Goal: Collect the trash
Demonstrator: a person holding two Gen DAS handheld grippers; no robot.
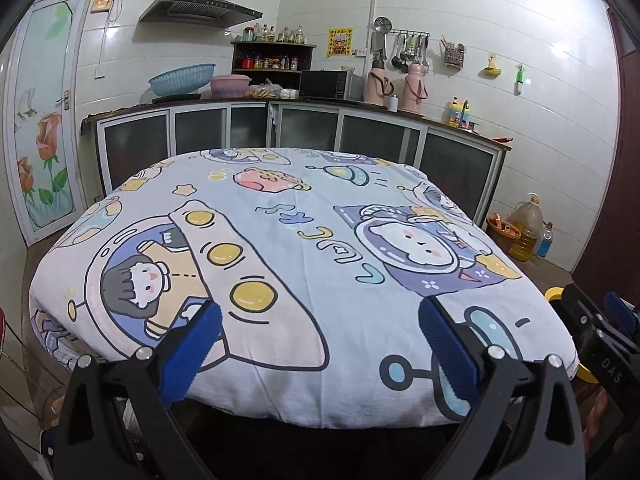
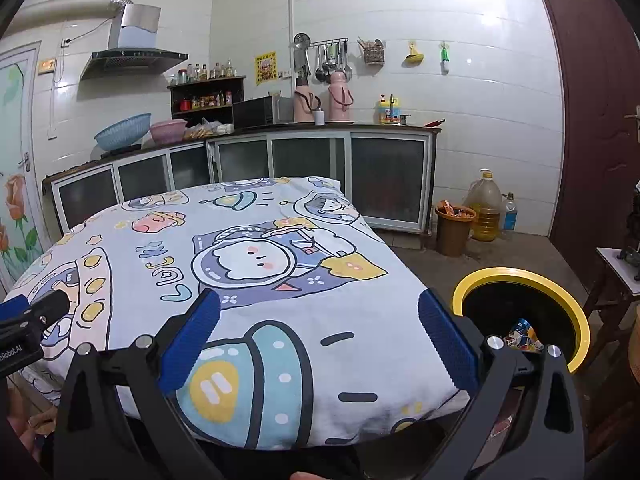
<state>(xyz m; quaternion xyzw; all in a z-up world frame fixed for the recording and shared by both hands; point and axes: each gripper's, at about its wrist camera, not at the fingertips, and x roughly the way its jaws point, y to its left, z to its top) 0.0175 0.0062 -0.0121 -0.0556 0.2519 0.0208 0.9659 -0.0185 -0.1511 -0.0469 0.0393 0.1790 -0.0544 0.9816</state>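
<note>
A table covered with a cartoon-print cloth (image 1: 296, 248) fills both views (image 2: 240, 248); I see no loose trash on it. A black bin with a yellow rim (image 2: 576, 312) stands on the floor to the table's right, with crumpled colourful wrappers (image 2: 522, 336) inside. My left gripper (image 1: 320, 336) is open and empty above the table's near edge. My right gripper (image 2: 320, 336) is open and empty above the near right corner, beside the bin. The right gripper shows at the right of the left wrist view (image 1: 600, 332), and the left gripper at the left of the right wrist view (image 2: 36, 316).
A brown bin with orange scraps (image 2: 454, 228), a large oil jug (image 2: 486, 208) and a small bottle (image 2: 509, 212) stand on the floor by the far cabinets (image 2: 312, 160). A dark red door (image 2: 596, 120) is at the right. A small table (image 2: 616, 276) stands near the yellow-rimmed bin.
</note>
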